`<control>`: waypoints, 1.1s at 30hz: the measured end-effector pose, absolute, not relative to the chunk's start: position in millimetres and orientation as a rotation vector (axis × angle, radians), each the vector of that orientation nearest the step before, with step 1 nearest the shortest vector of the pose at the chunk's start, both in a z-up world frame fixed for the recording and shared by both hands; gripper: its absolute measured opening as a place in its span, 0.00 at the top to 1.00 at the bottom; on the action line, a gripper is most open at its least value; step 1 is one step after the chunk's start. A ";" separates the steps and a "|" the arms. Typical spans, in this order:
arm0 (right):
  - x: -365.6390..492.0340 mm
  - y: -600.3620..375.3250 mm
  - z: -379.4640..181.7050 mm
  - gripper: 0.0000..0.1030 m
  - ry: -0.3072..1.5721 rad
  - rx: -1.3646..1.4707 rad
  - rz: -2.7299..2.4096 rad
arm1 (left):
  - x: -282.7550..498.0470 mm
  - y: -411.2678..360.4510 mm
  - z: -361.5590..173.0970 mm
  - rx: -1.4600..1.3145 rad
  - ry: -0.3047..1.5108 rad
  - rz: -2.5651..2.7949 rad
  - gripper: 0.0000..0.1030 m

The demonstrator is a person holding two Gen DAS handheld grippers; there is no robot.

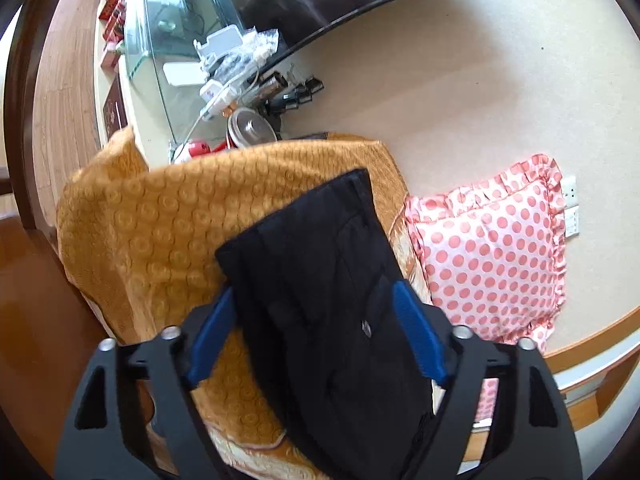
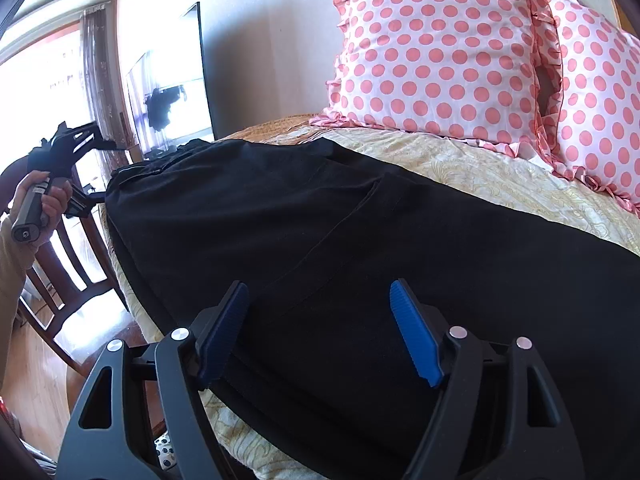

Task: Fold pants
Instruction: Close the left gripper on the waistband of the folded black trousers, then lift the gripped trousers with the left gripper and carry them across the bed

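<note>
Black pants point(image 1: 320, 248) lie folded lengthwise on an orange-yellow bedspread point(image 1: 160, 220). In the left wrist view my left gripper point(image 1: 316, 312) straddles the near end of the pants; its blue pads stand wide on either side and do not press the cloth. The right wrist view shows the pants point(image 2: 280, 220) stretching away across the bed. My right gripper point(image 2: 320, 320) hovers open just above them, with nothing pinched. Far off at the pants' other end sits the left gripper point(image 2: 106, 172), held by a person's hand point(image 2: 48, 196).
Pink polka-dot pillows point(image 2: 432, 52) lean against the wall at the head of the bed. A glass stand point(image 1: 180, 20) with chargers and clutter point(image 1: 240, 80) and a TV point(image 2: 172, 92) stand beyond the bed. A wooden chair point(image 2: 68, 264) is beside the bed's edge.
</note>
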State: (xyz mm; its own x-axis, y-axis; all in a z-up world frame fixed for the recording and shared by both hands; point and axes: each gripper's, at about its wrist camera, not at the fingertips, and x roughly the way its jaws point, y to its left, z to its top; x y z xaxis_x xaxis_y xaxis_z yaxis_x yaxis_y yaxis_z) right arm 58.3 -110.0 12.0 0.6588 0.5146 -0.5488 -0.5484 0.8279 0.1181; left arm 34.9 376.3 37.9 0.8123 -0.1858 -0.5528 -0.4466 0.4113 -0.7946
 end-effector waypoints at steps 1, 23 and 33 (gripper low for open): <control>58.3 -110.0 11.8 0.27 0.602 -0.060 0.603 | 32.9 372.1 37.7 -1.141 0.643 0.174 0.32; 47.6 -142.8 18.2 0.26 0.573 -0.015 0.546 | 48.8 322.5 110.6 -0.777 0.598 0.245 0.86; 28.0 -214.8 28.1 0.19 0.518 0.091 0.411 | 98.5 153.9 208.6 -0.441 0.598 -0.156 0.86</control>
